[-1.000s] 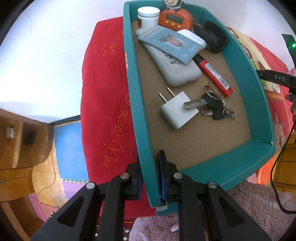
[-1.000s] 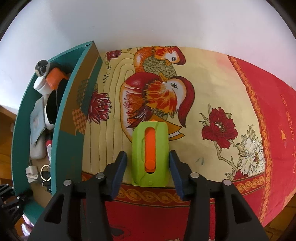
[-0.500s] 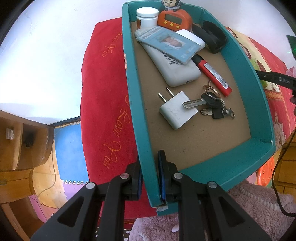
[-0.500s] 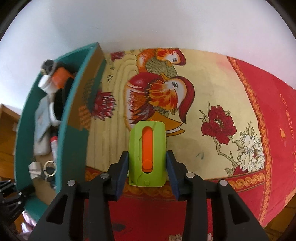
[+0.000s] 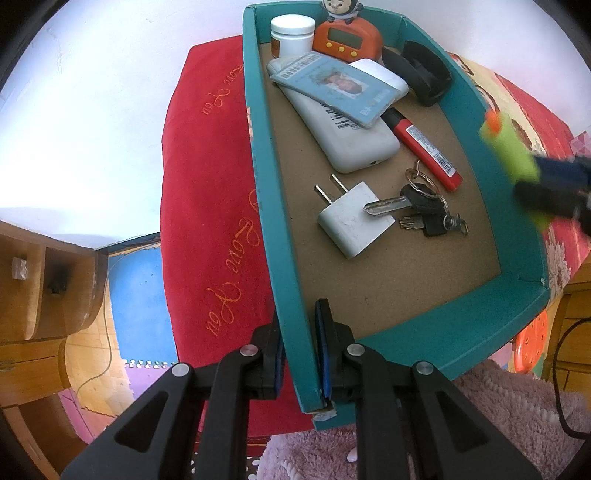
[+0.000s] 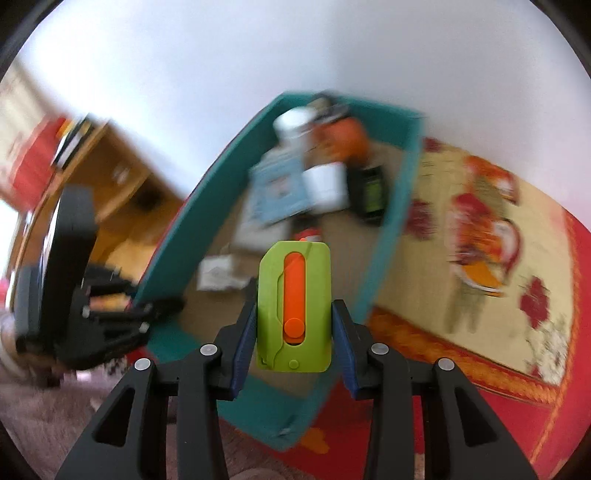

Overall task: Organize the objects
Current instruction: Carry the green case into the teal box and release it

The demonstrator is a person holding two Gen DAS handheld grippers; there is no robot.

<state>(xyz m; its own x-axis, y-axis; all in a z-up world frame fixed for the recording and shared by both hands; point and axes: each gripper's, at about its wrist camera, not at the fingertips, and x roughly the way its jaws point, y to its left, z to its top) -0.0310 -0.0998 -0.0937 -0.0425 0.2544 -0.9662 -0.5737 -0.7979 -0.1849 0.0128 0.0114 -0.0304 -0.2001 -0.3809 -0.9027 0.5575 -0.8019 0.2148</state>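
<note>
A teal box [image 5: 424, 334] rests on a red and yellow bedspread. My left gripper [image 5: 299, 347] is shut on the box's left wall near the front corner. My right gripper [image 6: 293, 332] is shut on a green utility knife with an orange slider [image 6: 293, 306] and holds it in the air over the box [image 6: 184, 229]. In the left wrist view the knife [image 5: 511, 155] shows blurred above the box's right wall. The box holds a white charger [image 5: 351, 221], keys [image 5: 421, 206], a red lighter [image 5: 424, 151], a white power bank [image 5: 347, 133], an ID card [image 5: 332, 85], a white jar [image 5: 291, 35], an orange clock [image 5: 345, 37] and a black object [image 5: 424, 74].
The bedspread [image 5: 210, 184] is red on the left and has a bird pattern [image 6: 480, 236] on the right. A pink fluffy rug [image 5: 498, 424] lies below the box. Wooden furniture [image 5: 33, 295] stands at the left. The right wrist view is motion-blurred.
My right gripper has lifted the green knife off the bedspread and swung it left, over the teal box. The left gripper keeps its hold on the box wall.
</note>
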